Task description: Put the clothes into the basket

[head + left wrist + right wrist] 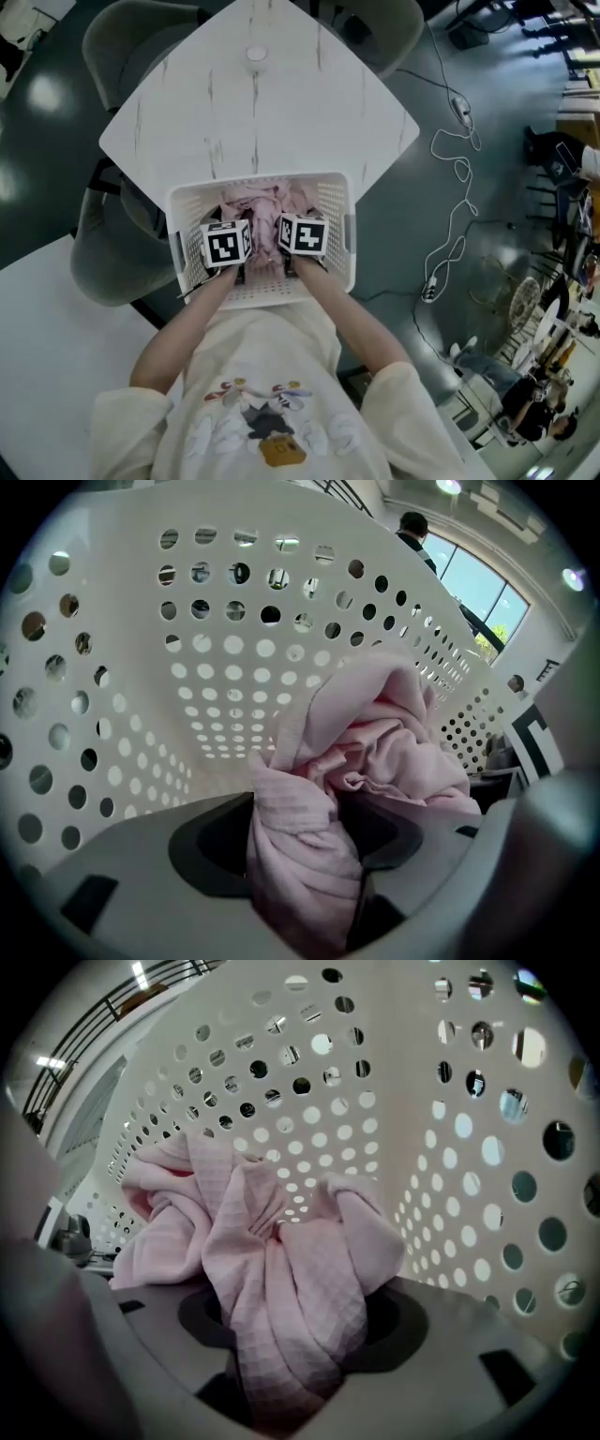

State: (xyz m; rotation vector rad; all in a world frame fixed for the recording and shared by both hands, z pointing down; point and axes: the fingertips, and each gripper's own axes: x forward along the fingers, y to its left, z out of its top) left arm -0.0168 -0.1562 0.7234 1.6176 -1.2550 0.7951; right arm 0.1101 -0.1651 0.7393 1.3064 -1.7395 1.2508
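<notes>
Basket (258,182): white plastic with walls full of round holes. It stands at the near edge of the table, right in front of the person.
Table (281,103): white top with thin dark veins, seen corner-on from the head view. A small round white thing (256,54) sits near its far corner, well apart from the basket.
Pink cloth (265,201): crumpled inside the basket and heaped toward the far wall. A soft waffle weave shows in the right gripper view.
Left gripper (305,897): down inside the basket, pointing steeply downward. Its jaws are closed on a twisted bunch of the pink cloth, which comes out from between them and spreads to the right against the holed wall.
Right gripper (281,1372): also down inside the basket, just beside the left one. Its jaws stand fairly wide yet clamp a thick gathered fold of the pink cloth, which fills the gap between them.
Marker cubes: the left cube (225,244) and the right cube (303,234) sit side by side over the basket's near half, close but not touching.
Arms: both bare forearms reach from a pale printed shirt (262,412) to the grippers.
Surroundings: grey chairs (108,253) are tucked round the table. A white cable (457,178) snakes over the dark floor at the right.
</notes>
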